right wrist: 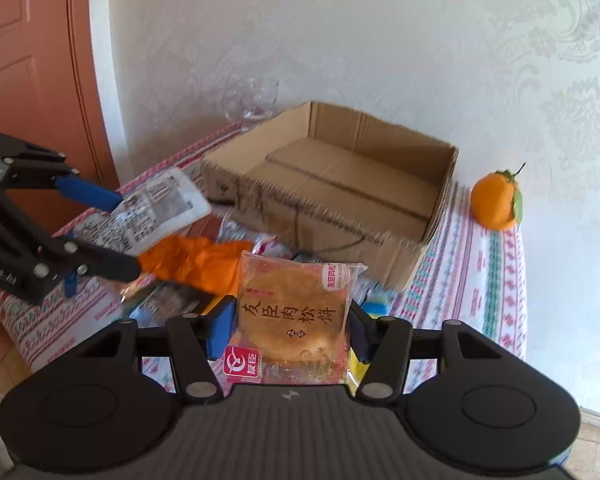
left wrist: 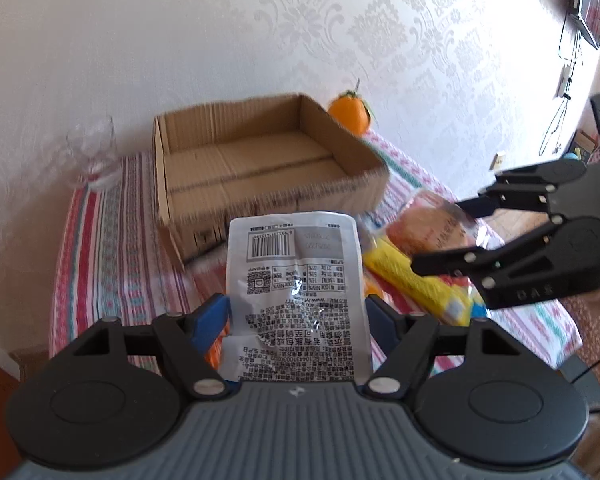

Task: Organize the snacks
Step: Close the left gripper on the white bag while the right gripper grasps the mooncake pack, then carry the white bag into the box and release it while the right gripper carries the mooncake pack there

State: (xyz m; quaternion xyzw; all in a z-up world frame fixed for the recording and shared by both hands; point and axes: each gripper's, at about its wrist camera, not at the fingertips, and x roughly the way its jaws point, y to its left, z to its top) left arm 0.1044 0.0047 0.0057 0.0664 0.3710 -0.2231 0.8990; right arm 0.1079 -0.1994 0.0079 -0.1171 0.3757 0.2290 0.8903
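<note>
My left gripper (left wrist: 296, 320) is shut on a silver snack packet (left wrist: 296, 272), printed side with barcode up, held above the table. The right wrist view shows that gripper (right wrist: 130, 234) and its packet (right wrist: 160, 208) at the left, with an orange packet (right wrist: 196, 260) just under them; whether it is held too I cannot tell. My right gripper (right wrist: 290, 328) is shut on a clear packet with a round golden pastry (right wrist: 292, 304), also lifted. The left wrist view has it (left wrist: 438, 234) at the right. An open cardboard box (left wrist: 260, 168) (right wrist: 340, 184) lies beyond both.
A striped cloth covers the table (left wrist: 112, 248). More snack packets lie in front of the box, among them a yellow one (left wrist: 412, 284). An orange fruit (right wrist: 494, 200) sits right of the box, a glass (right wrist: 254, 98) behind its left corner. The wall is close behind.
</note>
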